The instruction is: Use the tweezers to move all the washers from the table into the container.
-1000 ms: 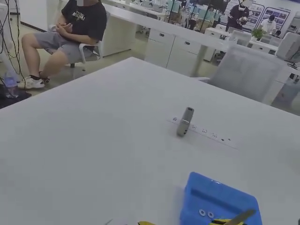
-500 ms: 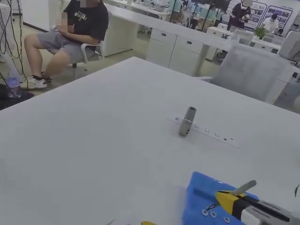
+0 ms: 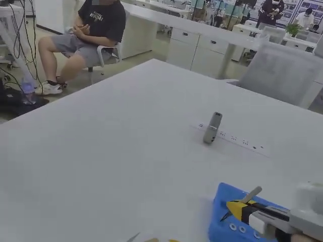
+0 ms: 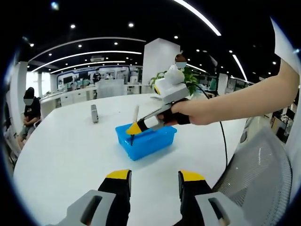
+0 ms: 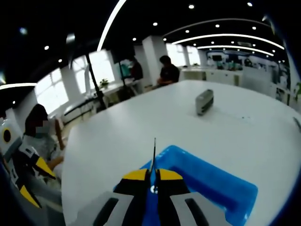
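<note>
Right one clamped, left one open
Right gripper point(image 3: 231, 207) reaches forward in the hand point(image 4: 188, 113), jaws pinched on tweezers point(image 5: 154, 153); left gripper point(image 4: 154, 178) sits low, jaws apart.

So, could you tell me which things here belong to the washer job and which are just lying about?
Job: right gripper, the tweezers it holds, washers, blue container.
Lying about: grey device, socket strip, seated person.
</note>
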### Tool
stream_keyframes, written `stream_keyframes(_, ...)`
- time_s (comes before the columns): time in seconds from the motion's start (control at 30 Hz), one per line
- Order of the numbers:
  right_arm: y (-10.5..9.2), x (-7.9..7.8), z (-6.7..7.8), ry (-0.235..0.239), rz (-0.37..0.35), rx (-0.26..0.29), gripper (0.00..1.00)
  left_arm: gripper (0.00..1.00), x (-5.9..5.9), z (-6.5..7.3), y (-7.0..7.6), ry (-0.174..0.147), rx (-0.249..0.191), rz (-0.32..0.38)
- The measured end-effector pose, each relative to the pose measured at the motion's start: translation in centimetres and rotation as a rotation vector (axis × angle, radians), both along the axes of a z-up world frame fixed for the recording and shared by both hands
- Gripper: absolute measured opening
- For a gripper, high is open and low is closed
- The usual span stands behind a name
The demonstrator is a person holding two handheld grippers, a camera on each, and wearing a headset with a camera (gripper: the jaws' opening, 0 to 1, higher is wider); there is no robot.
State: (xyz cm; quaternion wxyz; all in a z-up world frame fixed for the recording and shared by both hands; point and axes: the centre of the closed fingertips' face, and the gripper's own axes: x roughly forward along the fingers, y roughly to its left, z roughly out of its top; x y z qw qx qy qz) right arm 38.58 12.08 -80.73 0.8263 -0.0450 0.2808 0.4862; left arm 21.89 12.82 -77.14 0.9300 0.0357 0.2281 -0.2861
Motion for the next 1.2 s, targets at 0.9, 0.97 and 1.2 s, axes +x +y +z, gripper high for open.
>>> stream_keyframes(0.9, -1.5, -1.4, 5.5, -0.171, 0.003, 0.039, 0.04, 0.40, -0.7, -1.7, -0.2, 0.081, 0.062, -0.025)
stream_keyframes(0.97, -2.5, -2.2, 6.5, -0.175, 0.000, 0.060, 0.04, 0.40, -0.8, -1.8, -0.3, 0.088, 0.060, -0.031)
stream_keyframes(1.2, -7.0, -6.7, 7.0, -0.174, 0.005, 0.049, 0.04, 0.40, -1.0, -2.1, -0.5, 0.118, 0.049, -0.036)
